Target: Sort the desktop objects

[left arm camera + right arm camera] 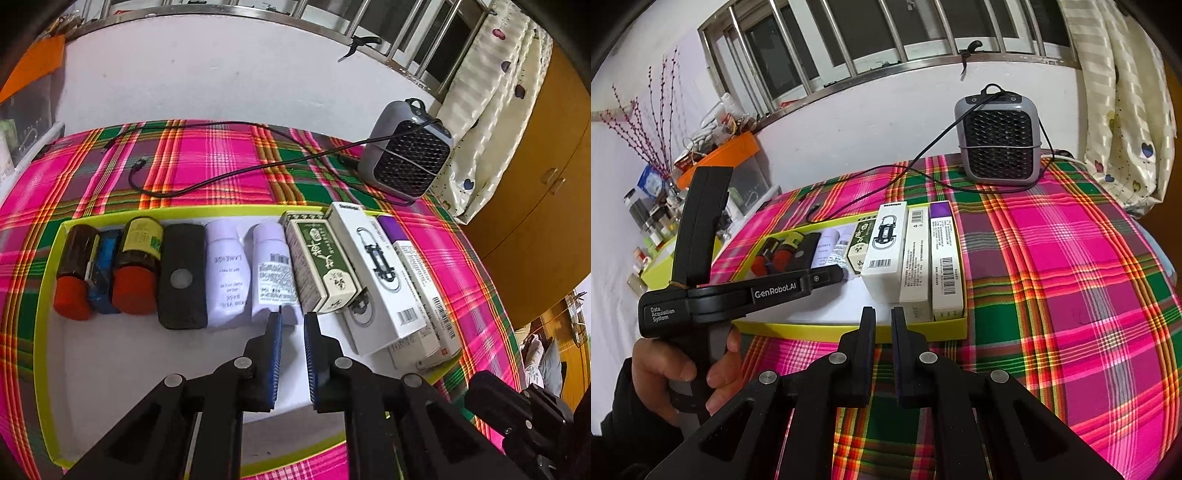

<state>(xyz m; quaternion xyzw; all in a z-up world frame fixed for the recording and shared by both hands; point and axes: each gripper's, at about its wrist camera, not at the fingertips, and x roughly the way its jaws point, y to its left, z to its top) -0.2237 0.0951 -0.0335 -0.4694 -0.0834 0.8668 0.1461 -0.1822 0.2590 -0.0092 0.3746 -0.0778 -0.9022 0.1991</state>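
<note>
You are holding the left gripper (pixel 292 319) over the tray (pixel 51 258), its blue-padded fingers (pixel 275 332) slightly apart and gripping nothing, tips just short of the row of things. The tray is lying on the plaid cloth (pixel 207 162), a shallow box with a yellow-green rim and white floor. Along its far edge the things are lying side by side: a brown bottle (pixel 75 269) with a red cap at the left corner, a blue item (pixel 103 273) wedged beside it, a second red-capped bottle (pixel 138 262) with a yellow label, a black case (pixel 183 277), two pale lilac tubes (pixel 225 273), a green-and-cream box (pixel 321 266), then white boxes (pixel 376 266) leaning toward the right corner. You are keeping the right gripper (pixel 882 317) just outside the tray's near edge, fingers narrowly parted and empty. Your hand (pixel 687 373) is wrapping the left gripper's handle. A grey heater (pixel 999 142) is standing near the cloth's far edge, its cable (pixel 221 177) trailing beside the tray.
</note>
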